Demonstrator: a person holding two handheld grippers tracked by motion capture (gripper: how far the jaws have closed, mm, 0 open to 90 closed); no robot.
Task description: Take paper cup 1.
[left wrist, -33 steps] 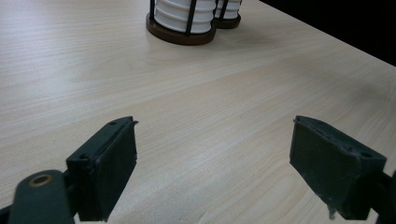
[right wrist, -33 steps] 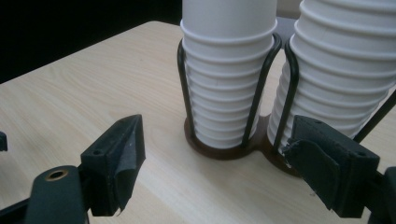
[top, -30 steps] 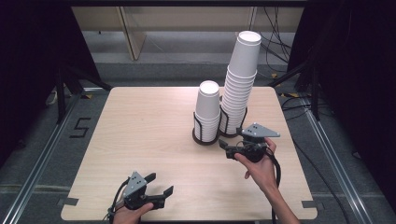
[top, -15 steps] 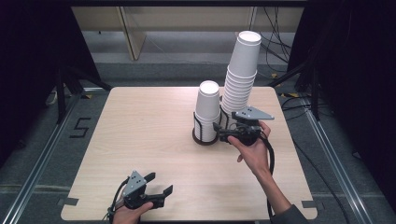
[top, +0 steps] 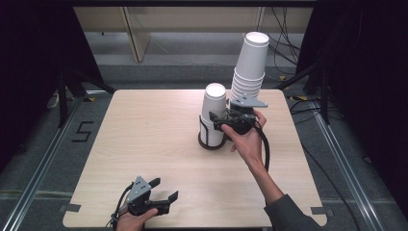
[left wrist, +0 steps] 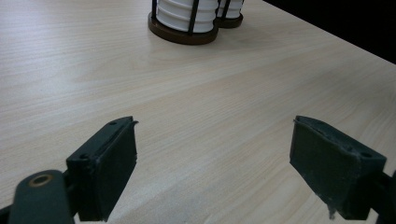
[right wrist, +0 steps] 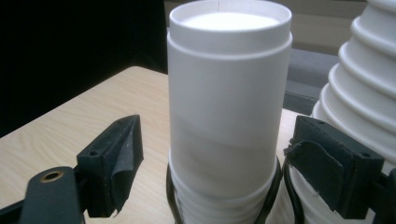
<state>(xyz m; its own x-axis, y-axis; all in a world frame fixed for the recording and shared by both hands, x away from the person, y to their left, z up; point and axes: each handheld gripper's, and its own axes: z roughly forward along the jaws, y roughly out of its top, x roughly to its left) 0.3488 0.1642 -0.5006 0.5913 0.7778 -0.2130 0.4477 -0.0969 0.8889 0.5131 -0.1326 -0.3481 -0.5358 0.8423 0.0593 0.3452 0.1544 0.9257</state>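
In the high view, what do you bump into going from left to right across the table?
Left gripper → short stack of cups → right gripper → tall stack of cups.

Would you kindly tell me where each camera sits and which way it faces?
High view: above the near edge, looking forward and down on the table; both forearms and grippers enter from below.
Left gripper view: low over the table, toward the cup holders; own open fingers.
Right gripper view: facing the shorter cup stack between its fingers.
All share this stack.
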